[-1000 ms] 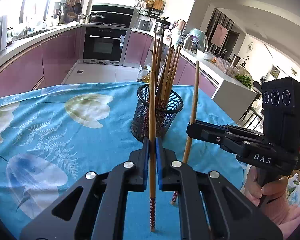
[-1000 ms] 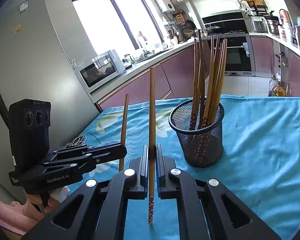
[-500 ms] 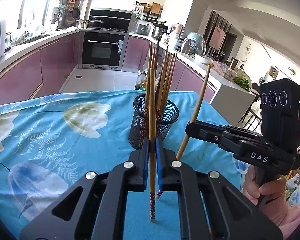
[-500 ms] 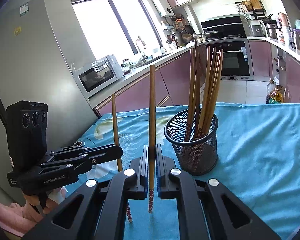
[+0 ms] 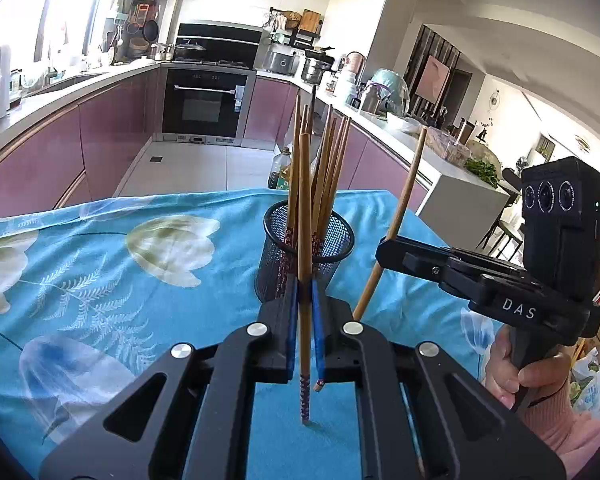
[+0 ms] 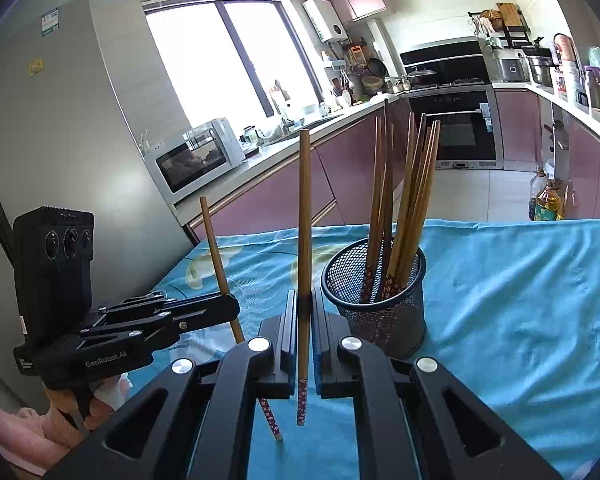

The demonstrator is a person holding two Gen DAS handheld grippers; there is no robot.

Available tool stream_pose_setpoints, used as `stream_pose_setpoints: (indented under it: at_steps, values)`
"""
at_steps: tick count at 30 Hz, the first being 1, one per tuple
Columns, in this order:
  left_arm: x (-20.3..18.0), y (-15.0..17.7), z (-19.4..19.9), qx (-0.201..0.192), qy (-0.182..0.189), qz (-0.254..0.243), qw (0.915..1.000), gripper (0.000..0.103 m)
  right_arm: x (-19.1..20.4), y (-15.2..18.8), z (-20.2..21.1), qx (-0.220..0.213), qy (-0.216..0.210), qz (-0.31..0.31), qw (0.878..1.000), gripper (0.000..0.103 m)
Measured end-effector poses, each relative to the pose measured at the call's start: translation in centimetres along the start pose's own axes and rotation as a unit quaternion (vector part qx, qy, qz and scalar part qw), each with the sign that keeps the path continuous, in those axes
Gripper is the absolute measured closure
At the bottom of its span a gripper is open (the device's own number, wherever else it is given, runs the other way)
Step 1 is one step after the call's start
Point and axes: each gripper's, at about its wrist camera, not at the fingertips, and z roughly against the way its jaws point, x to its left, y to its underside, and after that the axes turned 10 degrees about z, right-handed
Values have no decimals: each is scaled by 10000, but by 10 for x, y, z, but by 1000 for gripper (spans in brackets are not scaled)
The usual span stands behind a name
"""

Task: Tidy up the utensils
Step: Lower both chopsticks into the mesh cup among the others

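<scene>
Chopstick (image 5: 392, 232) in right gripper (image 5: 384, 252) tilts more (both clamped).

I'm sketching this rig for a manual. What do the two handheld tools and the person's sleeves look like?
Both are matte black with silver bolts and blue finger pads. The left tool carries a boxy three-lens camera and white "GenRobot.AI" lettering; the right tool has the same camera box, marked "DAS". The sleeves are pink.

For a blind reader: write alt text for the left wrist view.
The left gripper clamps one chopstick upright before a mesh cup of chopsticks on a blue tablecloth. The right gripper holds another, tilted.
</scene>
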Motion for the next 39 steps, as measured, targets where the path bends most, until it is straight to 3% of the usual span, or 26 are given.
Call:
stream_pose_setpoints:
  at_steps: [39]
  values:
    - [-23, -47, 25, -579, 89, -242, 9980, 95, -9, -52, 19, -567, 95, 225, 9981, 97]
